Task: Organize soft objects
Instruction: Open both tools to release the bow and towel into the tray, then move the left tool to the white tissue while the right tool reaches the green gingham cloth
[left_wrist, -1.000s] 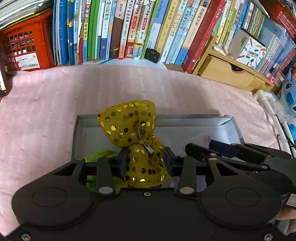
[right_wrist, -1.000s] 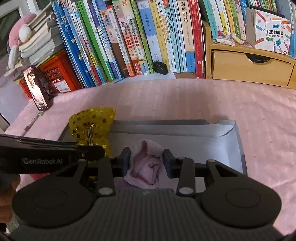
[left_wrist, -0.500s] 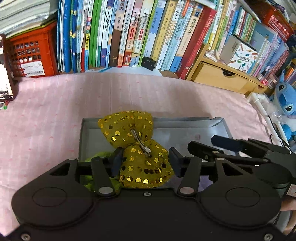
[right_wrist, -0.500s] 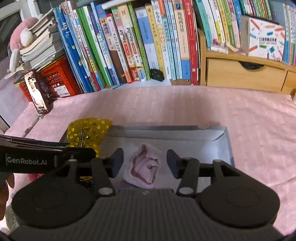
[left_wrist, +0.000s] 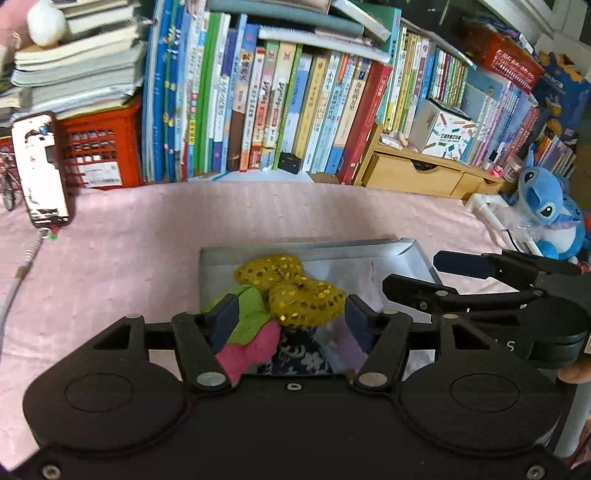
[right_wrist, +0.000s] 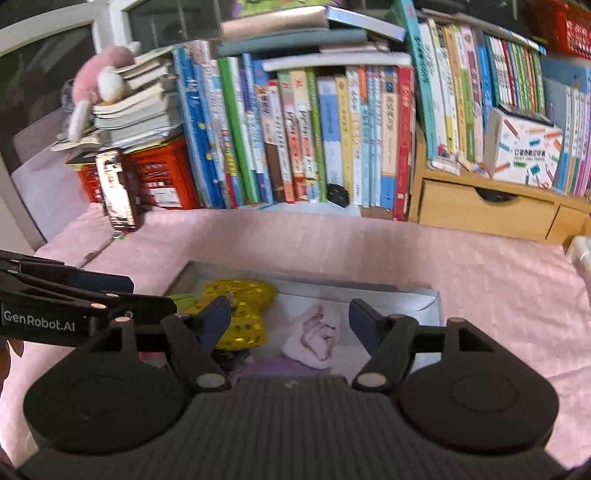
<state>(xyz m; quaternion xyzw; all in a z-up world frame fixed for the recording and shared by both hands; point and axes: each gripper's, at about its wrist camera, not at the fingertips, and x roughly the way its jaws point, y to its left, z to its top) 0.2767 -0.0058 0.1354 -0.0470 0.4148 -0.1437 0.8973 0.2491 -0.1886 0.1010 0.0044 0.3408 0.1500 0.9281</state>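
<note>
Left wrist view: shallow grey rectangular cardboard tray (left_wrist: 413, 248) on pink dotted cloth (left_wrist: 147, 236). Inside lie a gold sequinned fabric bow (left_wrist: 291, 286) by the far wall, and a green-and-pink plush piece (left_wrist: 251, 325) and dark patterned cloth (left_wrist: 295, 354) at the near edge. Left gripper (left_wrist: 288, 317) spread wide, holding nothing.

Right wrist view: crumpled pale pink soft cloth (right_wrist: 314, 338) lies mid-tray, beside the bow. Right gripper (right_wrist: 290, 319) likewise agape, empty. Upright glossy books (right_wrist: 295, 136) line the cloth's far edge.
</note>
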